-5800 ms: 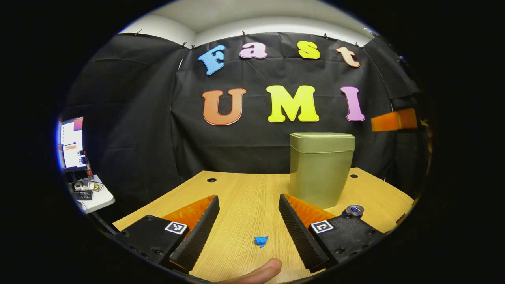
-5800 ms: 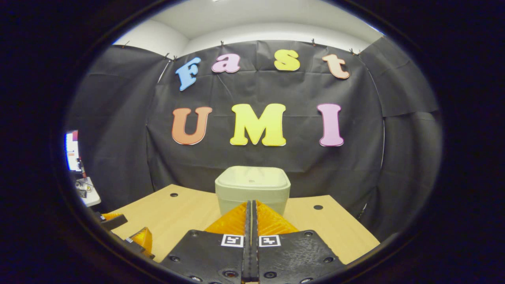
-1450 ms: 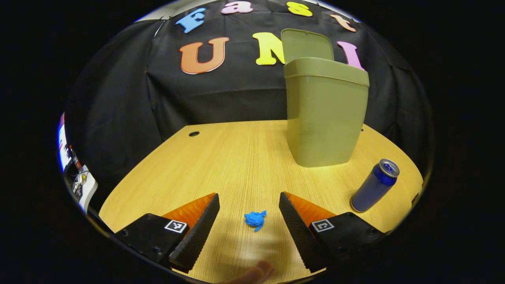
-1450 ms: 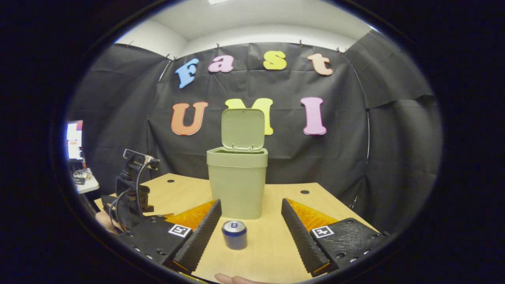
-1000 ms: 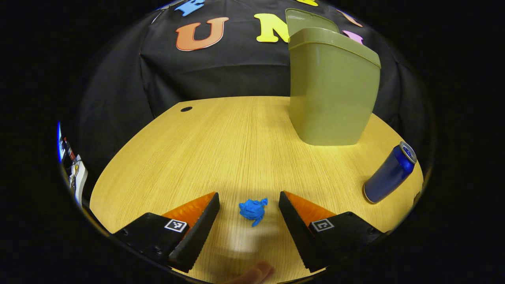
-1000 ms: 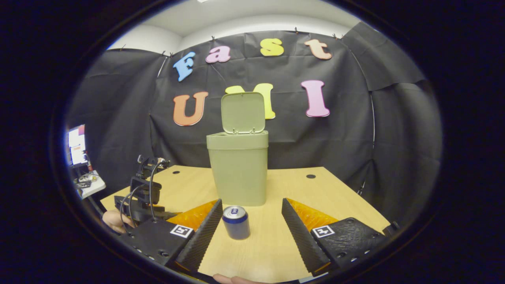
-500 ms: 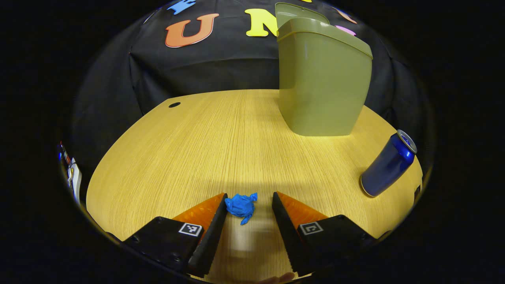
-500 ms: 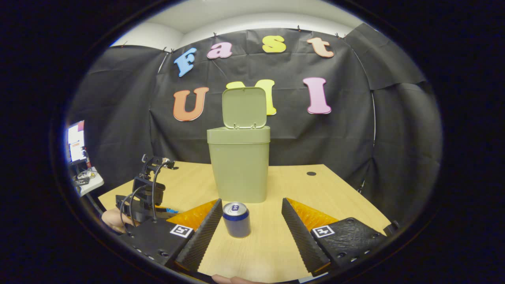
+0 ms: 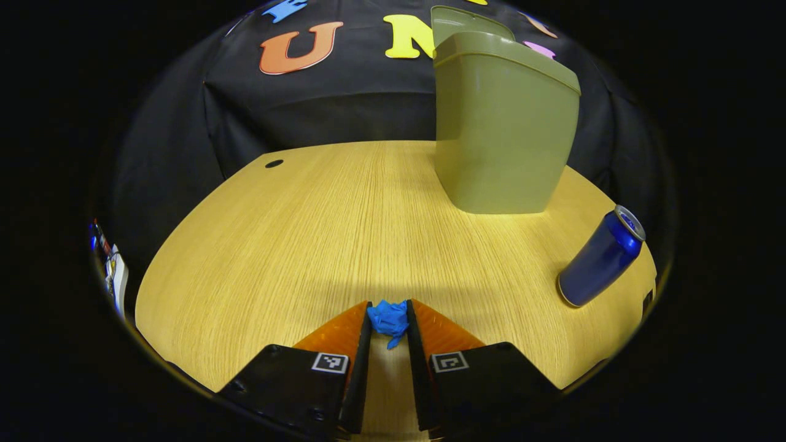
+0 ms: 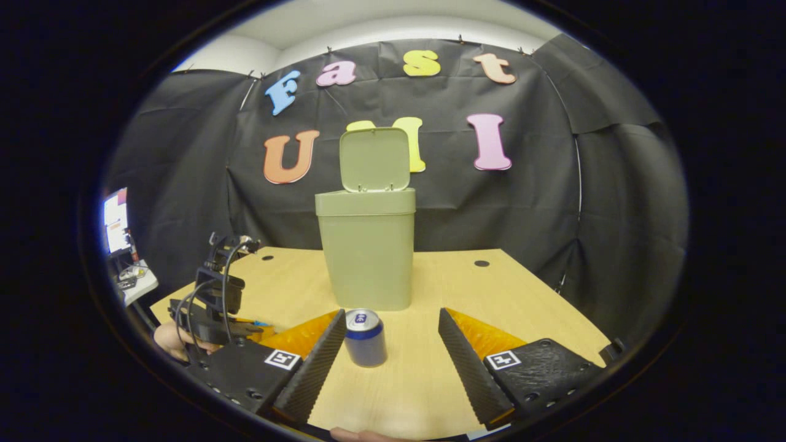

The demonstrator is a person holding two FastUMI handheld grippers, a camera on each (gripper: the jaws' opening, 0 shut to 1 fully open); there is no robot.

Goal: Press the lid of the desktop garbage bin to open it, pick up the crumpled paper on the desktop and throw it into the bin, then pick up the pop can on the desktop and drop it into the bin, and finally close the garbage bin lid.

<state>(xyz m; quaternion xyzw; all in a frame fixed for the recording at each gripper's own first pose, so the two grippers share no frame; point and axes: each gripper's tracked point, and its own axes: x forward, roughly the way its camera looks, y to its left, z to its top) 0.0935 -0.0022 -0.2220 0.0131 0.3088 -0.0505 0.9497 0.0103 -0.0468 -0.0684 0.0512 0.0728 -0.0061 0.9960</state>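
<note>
The left gripper (image 9: 388, 319) is now clamped on the paper (image 9: 389, 318): half a second ago its fingers stood apart with the blue wad loose between them and touching only the left one, and now both fingers are pressed against it, one on each side, low over the desk (image 9: 319, 227). The wad is seen pinched right at the fingertips, a small tail of it hanging down into the narrow gap; whether it has been lifted clear of the wood cannot be told. Beyond it in the left gripper view, the bin (image 9: 505, 126) is found at the far right of the desk with its lid (image 9: 468, 19) swung up, just as it was a second ago, and the can (image 9: 602, 256) is seen standing near the right edge, unmoved. In the right gripper view, the right gripper (image 10: 388, 344) is held wide open, its spread no different from the frames before, and the can (image 10: 365, 337) is framed between the two fingers, closer to the left one, with a gap to the other; contact with the near finger cannot be judged. The bin (image 10: 366, 248) is seen straight ahead behind the can, lid (image 10: 375, 159) upright against the wall. The left gripper (image 10: 245, 328) is also caught at the lower left of that view, down at the desk with a hand (image 10: 169, 339) behind it, lower than it was earlier, a speck of blue showing at its tip.
</note>
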